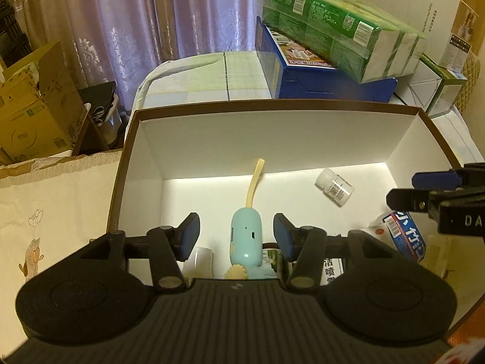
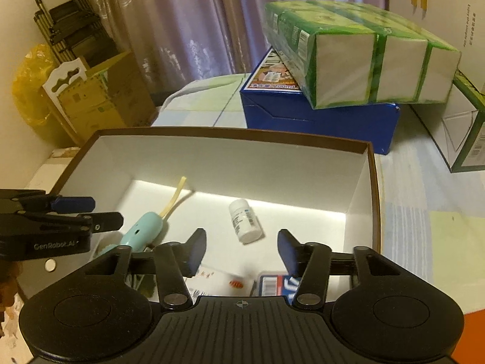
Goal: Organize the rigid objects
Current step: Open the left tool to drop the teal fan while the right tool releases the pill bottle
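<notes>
Left gripper (image 1: 236, 236) stands open over the box (image 1: 272, 112), the turquoise toy (image 1: 245, 236) between its jaws untouched, long axis toward the far wall; right gripper (image 2: 242, 250) is open too.

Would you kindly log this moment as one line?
left gripper open | right gripper open | teal toy, pill bottle inside box

Matt white cardboard box (image 1: 282, 133); glossy plastic bottle (image 2: 245, 220); sheer fabric curtain (image 1: 145, 15).
</notes>
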Demonstrator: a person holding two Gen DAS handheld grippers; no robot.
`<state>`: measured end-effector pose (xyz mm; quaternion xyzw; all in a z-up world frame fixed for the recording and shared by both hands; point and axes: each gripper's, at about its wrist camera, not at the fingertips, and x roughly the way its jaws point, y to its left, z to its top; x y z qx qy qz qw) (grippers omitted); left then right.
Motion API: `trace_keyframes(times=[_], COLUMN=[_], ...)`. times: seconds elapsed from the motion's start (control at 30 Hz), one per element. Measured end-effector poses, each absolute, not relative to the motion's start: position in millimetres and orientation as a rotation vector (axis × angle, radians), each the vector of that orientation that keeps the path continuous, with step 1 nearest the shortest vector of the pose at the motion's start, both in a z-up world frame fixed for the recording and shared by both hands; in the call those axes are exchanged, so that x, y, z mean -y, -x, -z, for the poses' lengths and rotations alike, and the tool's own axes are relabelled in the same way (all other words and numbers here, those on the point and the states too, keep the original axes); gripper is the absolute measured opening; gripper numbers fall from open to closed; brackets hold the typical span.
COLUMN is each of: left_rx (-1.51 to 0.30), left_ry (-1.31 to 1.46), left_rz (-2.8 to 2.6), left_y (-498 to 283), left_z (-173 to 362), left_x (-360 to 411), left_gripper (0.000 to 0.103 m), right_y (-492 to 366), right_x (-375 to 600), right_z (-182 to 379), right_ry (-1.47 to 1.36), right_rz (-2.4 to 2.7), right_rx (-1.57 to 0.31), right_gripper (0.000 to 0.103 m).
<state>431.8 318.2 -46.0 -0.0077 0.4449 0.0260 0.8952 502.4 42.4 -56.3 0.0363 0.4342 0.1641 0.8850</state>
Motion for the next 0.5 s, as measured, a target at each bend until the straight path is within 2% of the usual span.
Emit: trace_keyframes(times=[0.5], left_rx=[-0.862], left_ry=[0.029], left_rz=[-0.049], left_y=[-410.4], left_z=[15.5], left_x=[-303.9], left_gripper=[0.052], right_y=[-471.8], right_x=[-42.0], right_z=[37.8], right_ry=[-0.068], right_rz=[-0.348], right_rx=[-0.881], right_gripper=[0.060])
